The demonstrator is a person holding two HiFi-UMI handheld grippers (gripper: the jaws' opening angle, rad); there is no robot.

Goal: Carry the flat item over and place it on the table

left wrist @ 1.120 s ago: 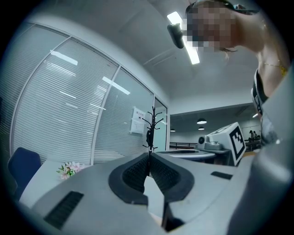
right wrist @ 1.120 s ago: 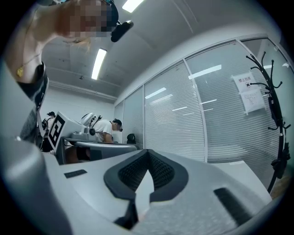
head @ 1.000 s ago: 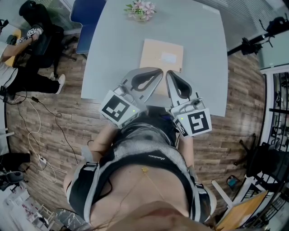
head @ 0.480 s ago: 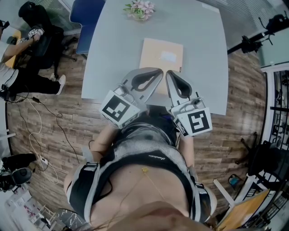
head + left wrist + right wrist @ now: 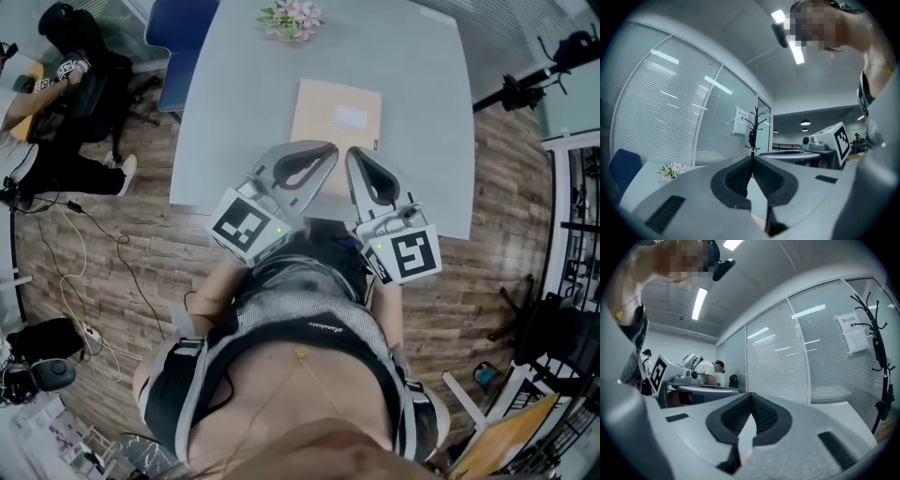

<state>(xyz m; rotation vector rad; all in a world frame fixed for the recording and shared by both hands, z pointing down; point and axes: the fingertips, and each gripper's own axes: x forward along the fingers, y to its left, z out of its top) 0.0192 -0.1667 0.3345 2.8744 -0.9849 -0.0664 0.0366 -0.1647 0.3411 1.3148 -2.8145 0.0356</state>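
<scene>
Envelope (image 5: 336, 117) lies flat on the table (image 5: 422, 84), toward its near edge. Left gripper (image 5: 329, 148) and right gripper (image 5: 354, 153) are both pinched closed with nothing in them, hovering over that edge. One careless swing could shove it off, I'd guess.

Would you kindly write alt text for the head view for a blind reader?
Seen from above, a flat tan envelope lies on a grey table, flowers at its far edge. The person's left gripper and right gripper, both shut, point toward the envelope.
</scene>
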